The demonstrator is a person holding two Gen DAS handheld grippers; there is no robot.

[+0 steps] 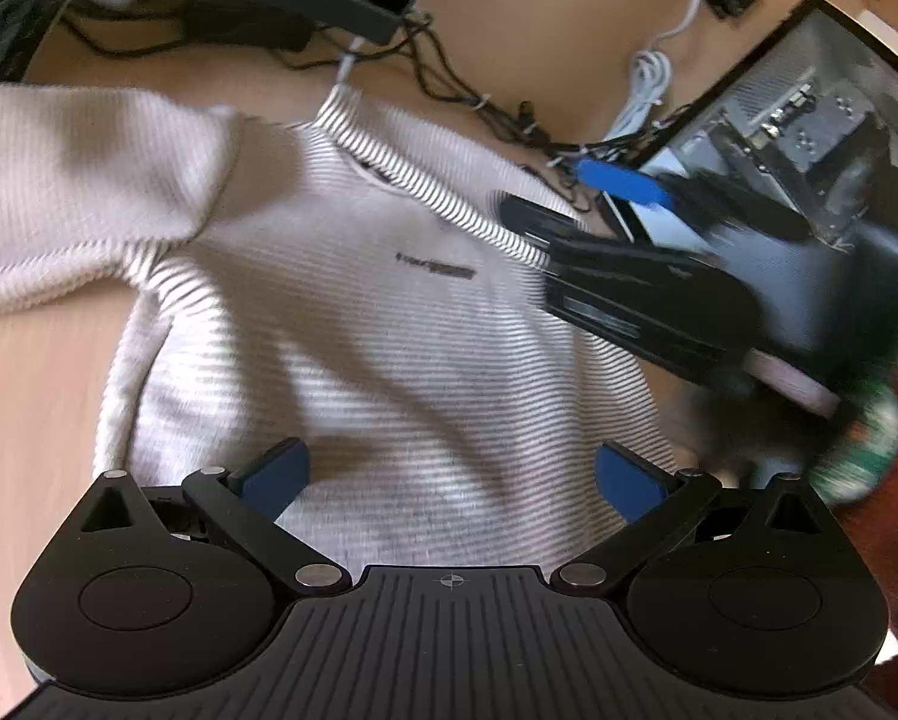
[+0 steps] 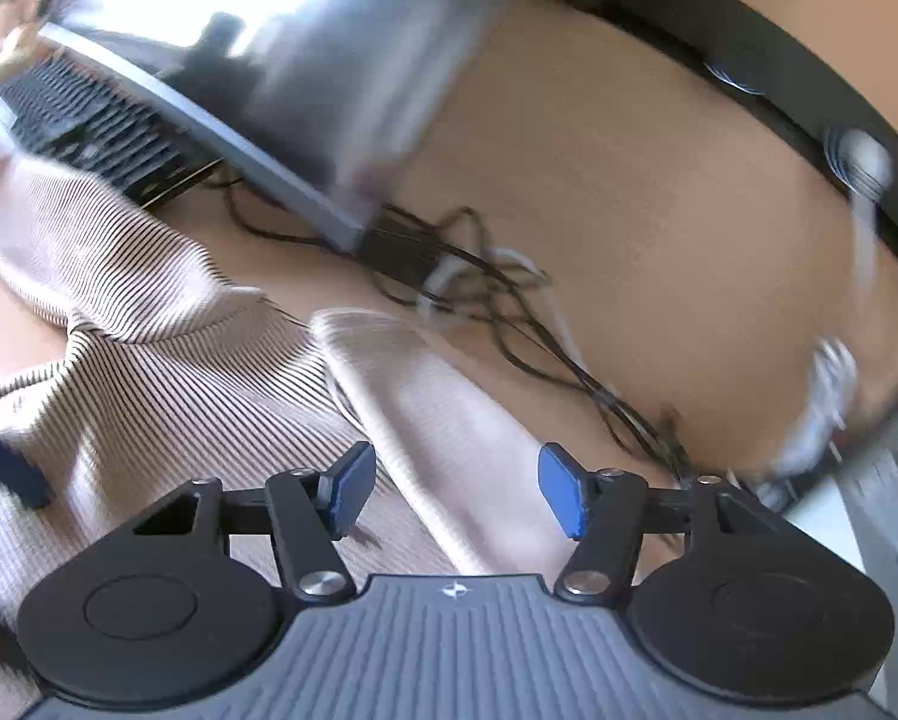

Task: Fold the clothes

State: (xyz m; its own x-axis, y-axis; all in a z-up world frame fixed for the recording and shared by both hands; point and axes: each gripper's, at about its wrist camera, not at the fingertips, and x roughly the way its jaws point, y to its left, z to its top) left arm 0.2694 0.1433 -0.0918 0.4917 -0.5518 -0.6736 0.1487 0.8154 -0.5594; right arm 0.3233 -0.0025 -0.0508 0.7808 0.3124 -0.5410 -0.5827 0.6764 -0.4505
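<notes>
The left gripper (image 1: pixel 451 483) hung with its 2 blue pads (image 1: pixel 275 480) spread wide, nothing pinched between them. Directly under and ahead of those fingers lay the striped sweater (image 1: pixel 353 312), spread front-up on the wooden table (image 1: pixel 23 396), its small dark chest logo (image 1: pixel 435 264) just past the fingertips and its ribbed collar (image 1: pixel 419 180) farther on. A sleeve (image 1: pixel 77 180) stretched away to the left of the fingers. To the right of them, the right gripper (image 1: pixel 640 294) showed as a blurred black shape over the sweater's shoulder.

The right gripper's (image 2: pixel 456 495) fingers (image 2: pixel 559 498) stood released, apart, above the sweater's other sleeve (image 2: pixel 425 414). Beyond them tangled cables (image 2: pixel 478 300) lay on the table.
</notes>
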